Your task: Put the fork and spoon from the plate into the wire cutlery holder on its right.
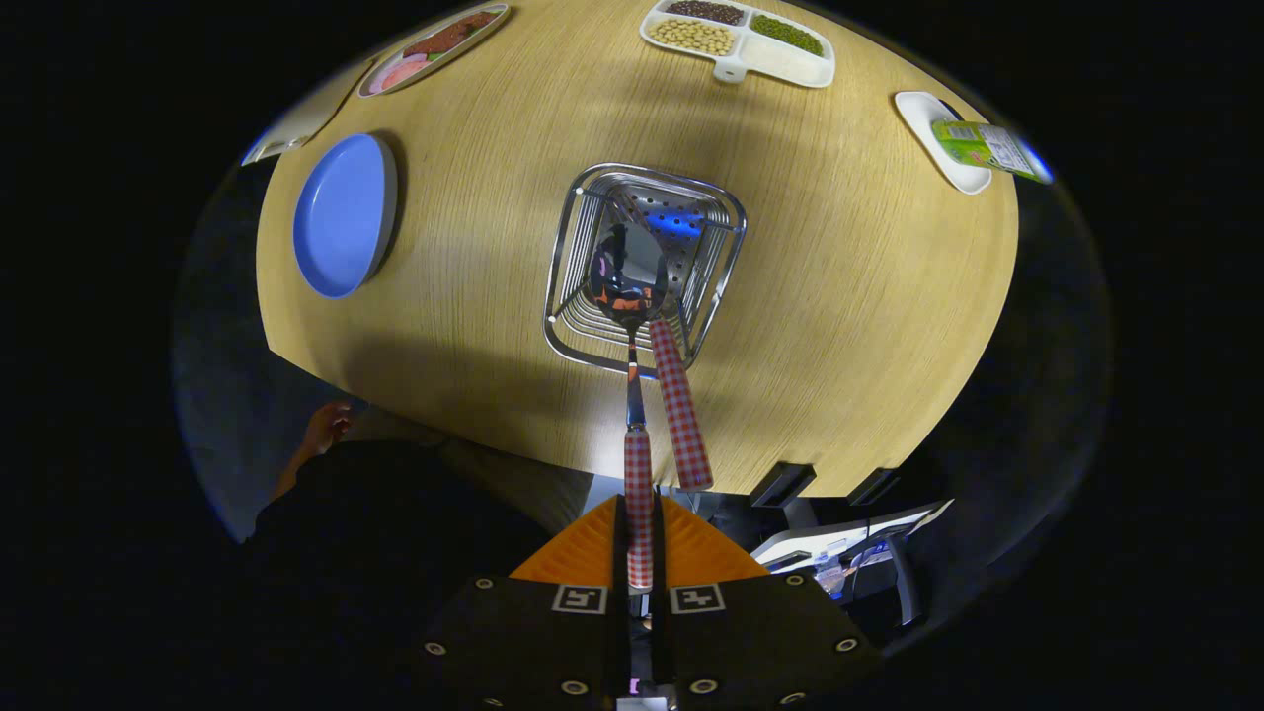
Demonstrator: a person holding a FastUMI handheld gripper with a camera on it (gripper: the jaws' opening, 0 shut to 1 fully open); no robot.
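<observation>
Gripper view looks straight down on a round wooden desk, with the gripper closed tight on the checked handle of the spoon; both fingers press the handle from either side. The spoon's long axis runs straight ahead from the fingers, in line with them, bowl end leading and pointing down into the wire cutlery holder directly beyond. The bowl sits within the holder's square rim, toward its near-left side; whether it touches the bottom I cannot tell.

Just to the right of the spoon, a second checked handle, probably the fork, already stands in the holder, leaning out over the near rim and almost alongside the spoon's shaft. The blue plate lies well off to the left, with nothing on it.

Judging from this, the spoon is lined up over the opening, and the coming move is simply lowering along its own axis, then letting go.
</observation>
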